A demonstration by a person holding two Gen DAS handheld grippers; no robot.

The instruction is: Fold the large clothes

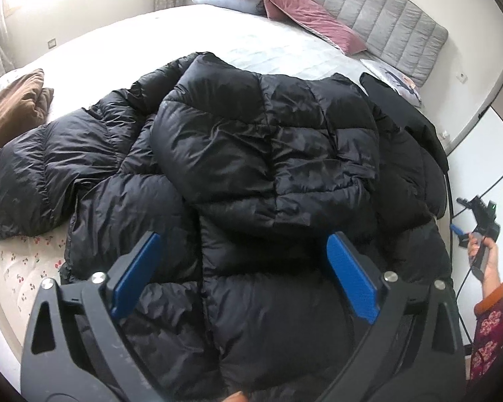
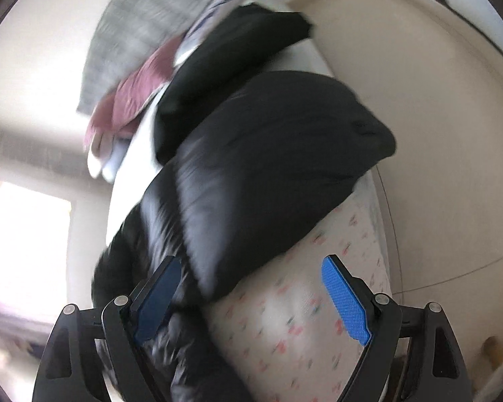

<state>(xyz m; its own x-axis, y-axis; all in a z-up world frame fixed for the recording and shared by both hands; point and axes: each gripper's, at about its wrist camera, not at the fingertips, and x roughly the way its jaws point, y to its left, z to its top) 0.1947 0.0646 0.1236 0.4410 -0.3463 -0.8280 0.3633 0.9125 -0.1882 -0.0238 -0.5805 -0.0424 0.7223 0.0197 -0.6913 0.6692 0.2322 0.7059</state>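
Black quilted nylon filled the left wrist view: the jacket (image 1: 251,154) lay on the bed (image 1: 251,40), its long axis running from lower centre up toward the headboard (image 1: 385,16) at upper right, one sleeve stretched to the left edge. The left gripper (image 1: 244,268) hovered over it, blue pads wide apart, gripping nothing. The right gripper (image 1: 479,214) showed at right, in a hand (image 1: 484,251).

The right wrist view was blurred. The jacket (image 2: 268,167) ran diagonally from lower left to upper right over a floral sheet (image 2: 301,301). The right gripper (image 2: 251,301) stood wide, empty. No writing was legible.
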